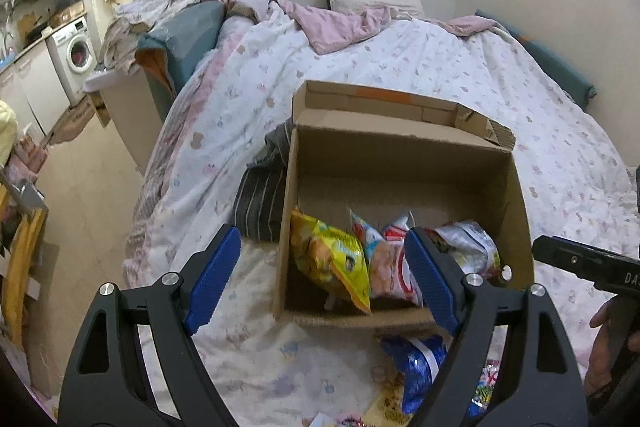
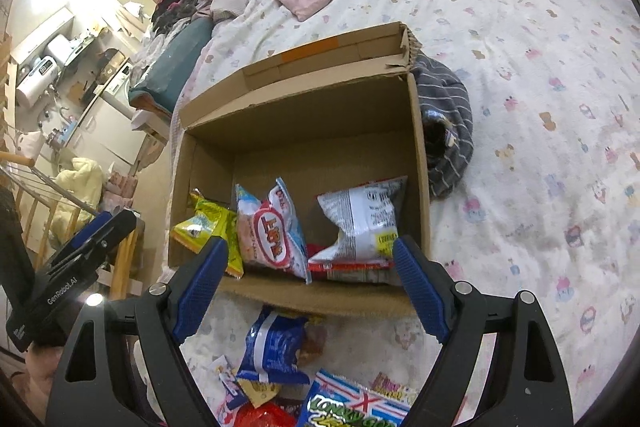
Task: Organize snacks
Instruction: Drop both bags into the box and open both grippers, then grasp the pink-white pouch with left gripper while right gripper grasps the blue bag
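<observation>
A: Start at the left gripper [image 1: 322, 279]: its blue pads stand wide apart with nothing between them, hanging over the near left corner of the cardboard box [image 1: 404, 155]. What about the other one?

B: The right gripper [image 2: 308, 287] is the same, spread wide and empty, above the box's near wall. Neither has a snack in hand, so I'd judge the step is picking the next one from the pile.

A: Where do the snacks stand?

B: Three bags lean along the near wall inside the box: the yellow bag [image 2: 204, 231] at the left, the pink-and-white bag [image 2: 272, 231] in the middle, the white bag [image 2: 360, 223] at the right. The far half of the floor is bare. Outside, on the bedspread [image 2: 520, 107] just in front of the box, lie the blue packet [image 2: 272, 347] and a striped green-lettered bag [image 2: 352, 403], among smaller wrappers.

A: So which first?

B: Probably the blue packet, since it lies uppermost and nearest the box. I'd bring the right gripper down over its crumpled upper edge, pinching the film rather than the puffed middle, which could slip or crush

A: And placing it?

B: Carry it over the near wall and set it behind the row, upright if it will stand, so it doesn't topple the leaning bags
</observation>
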A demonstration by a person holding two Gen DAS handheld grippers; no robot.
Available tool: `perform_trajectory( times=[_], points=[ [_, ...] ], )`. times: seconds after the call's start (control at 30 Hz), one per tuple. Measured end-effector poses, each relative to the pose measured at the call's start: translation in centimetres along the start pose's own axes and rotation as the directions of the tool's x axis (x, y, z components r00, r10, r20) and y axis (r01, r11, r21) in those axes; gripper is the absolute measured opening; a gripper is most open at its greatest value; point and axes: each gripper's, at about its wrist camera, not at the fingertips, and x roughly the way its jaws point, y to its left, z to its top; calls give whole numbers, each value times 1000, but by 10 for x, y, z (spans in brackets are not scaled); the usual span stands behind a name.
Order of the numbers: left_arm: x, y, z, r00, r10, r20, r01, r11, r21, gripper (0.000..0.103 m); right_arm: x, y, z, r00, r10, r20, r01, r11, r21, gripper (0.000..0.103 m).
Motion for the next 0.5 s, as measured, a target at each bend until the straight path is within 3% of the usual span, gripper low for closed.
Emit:
perform_trajectory(
  times=[0.2, 0.33, 0.43, 0.5],
  points=[
    [-10, 9, -13, 999, -11, -31, 10, 999, -50, 82, -14, 2, -20, 1000, 17, 0, -17, 1000, 6, 87],
    [-12, 9, -30, 996, -18, -91, 14, 999, -45, 82, -18, 3, -37, 1000, 12, -16, -12, 1000, 2, 87],
    [2, 6, -48, 977, -33, -210, 30, 999, -14, 82, -21, 1, -48, 999, 11, -32, -11, 1000, 11, 87],
    [13, 5, -61, 955, -54, -293, 51, 999, -18, 82, -23, -1, -54, 999, -4, -35, 5, 1000, 18, 87]
  ],
)
